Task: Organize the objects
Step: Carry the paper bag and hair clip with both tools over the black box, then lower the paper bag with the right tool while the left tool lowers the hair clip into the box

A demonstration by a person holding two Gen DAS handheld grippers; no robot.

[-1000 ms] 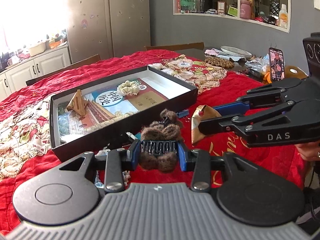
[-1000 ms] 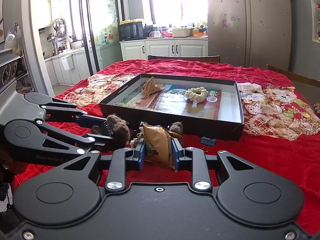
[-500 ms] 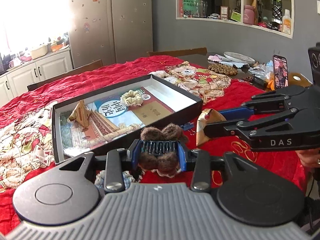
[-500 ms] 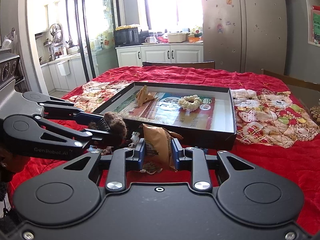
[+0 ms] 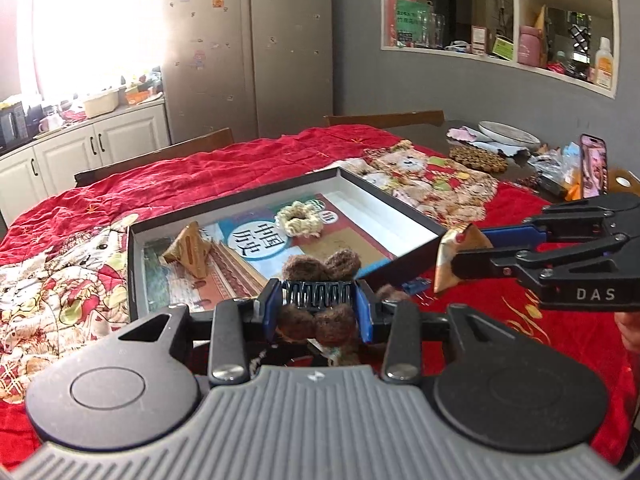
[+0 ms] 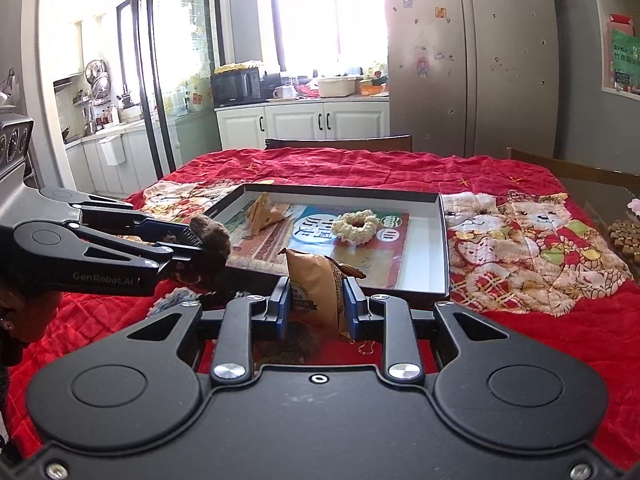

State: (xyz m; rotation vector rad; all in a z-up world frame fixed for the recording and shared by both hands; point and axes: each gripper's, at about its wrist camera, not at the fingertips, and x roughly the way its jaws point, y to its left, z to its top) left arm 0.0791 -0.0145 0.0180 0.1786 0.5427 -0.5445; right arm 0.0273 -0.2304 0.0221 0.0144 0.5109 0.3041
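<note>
My left gripper (image 5: 318, 306) is shut on a black hair claw clip with brown fuzzy pompoms (image 5: 318, 296), lifted above the near edge of the black tray (image 5: 134, 256). My right gripper (image 6: 316, 304) is shut on a tan snack packet (image 6: 314, 280), held upright just in front of the tray (image 6: 443, 240). Each gripper shows in the other's view: the right one (image 5: 452, 258) with the packet (image 5: 460, 242), the left one (image 6: 200, 246) with the clip (image 6: 210, 234). Inside the tray lie a cream scrunchie (image 5: 300, 218) (image 6: 355, 224) and a tan triangular packet (image 5: 188, 250) (image 6: 262, 216).
A red quilted cloth (image 5: 200, 176) with bear patches covers the table. A small blue thing (image 5: 416, 286) lies by the tray's near corner. A phone (image 5: 594, 166), a plate (image 5: 508, 134) and clutter sit at the far right. Chair backs (image 6: 340, 143) line the far edge.
Both grippers have risen and moved toward the tray, each keeping its hold; the clip now hangs over the tray's near edge and the packet sits closer to the tray wall.
</note>
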